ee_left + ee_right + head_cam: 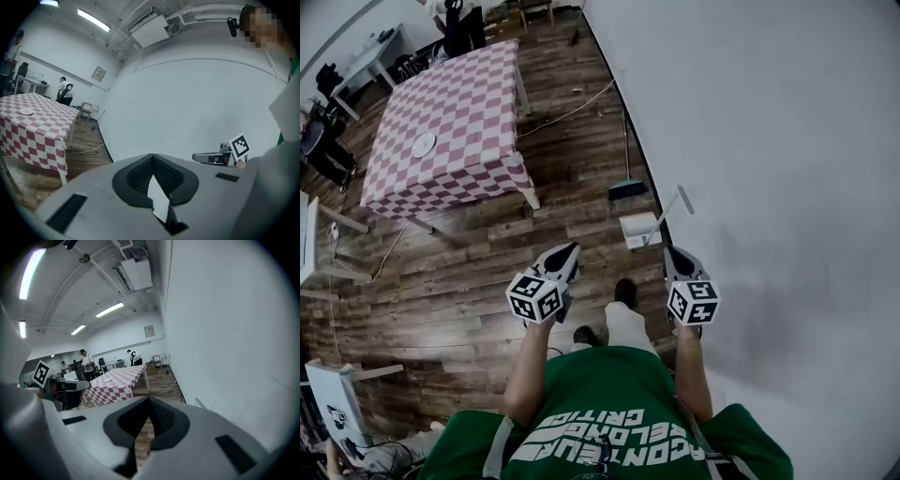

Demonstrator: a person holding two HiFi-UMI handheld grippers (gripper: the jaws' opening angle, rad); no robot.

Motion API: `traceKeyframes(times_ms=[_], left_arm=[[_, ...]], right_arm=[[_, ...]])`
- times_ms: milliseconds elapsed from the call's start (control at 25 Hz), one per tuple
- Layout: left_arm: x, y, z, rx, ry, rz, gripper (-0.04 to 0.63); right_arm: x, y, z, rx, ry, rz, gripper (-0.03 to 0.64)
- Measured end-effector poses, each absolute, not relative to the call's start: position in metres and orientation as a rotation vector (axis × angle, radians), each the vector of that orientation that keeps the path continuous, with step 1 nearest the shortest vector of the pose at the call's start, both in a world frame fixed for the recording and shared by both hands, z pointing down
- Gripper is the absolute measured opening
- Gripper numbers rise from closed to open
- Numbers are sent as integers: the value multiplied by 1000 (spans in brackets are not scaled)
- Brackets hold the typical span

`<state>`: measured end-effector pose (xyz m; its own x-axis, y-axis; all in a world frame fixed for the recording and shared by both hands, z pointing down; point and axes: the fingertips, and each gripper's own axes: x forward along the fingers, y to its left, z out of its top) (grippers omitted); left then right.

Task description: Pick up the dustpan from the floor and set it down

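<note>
We see both tools raised in front of the person, and neither of them has anything in it. The left gripper [571,248] has its jaws together at the tip, and only a thin pale gap shows behind the pads in the left gripper view. The right gripper [672,251] is closed in the same way, with bare floor seen through the slit behind its pads. The dustpan [637,229] lies on the wooden floor [487,281] ahead of the two tips and below them. It sits between them but nearer to the right gripper, and it touches neither. It is a pale, almost white, shallow pan. Its long thin handle [673,206] rises at a slant toward the wall [769,141], beyond the right gripper's tip. In the right gripper view a pale stick just beside the jaws is perhaps this handle, but we cannot be sure. A broom [626,187] with a teal head stands just past the dustpan, farther from both grippers.
</note>
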<state>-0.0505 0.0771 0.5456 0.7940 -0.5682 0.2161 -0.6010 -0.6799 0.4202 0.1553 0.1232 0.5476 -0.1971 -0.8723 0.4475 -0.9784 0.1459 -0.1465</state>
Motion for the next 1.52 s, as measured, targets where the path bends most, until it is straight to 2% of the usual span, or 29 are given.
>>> traceKeyframes(times_ms=[600,1520], left_arm=[[-84,115,542,2510,-854,29,3],[-91,129,549,2505,-853,18,3]], right_arm=[[109,173,545,1787,-2155,557,8],[108,187,556,1789,-2138,568,8]])
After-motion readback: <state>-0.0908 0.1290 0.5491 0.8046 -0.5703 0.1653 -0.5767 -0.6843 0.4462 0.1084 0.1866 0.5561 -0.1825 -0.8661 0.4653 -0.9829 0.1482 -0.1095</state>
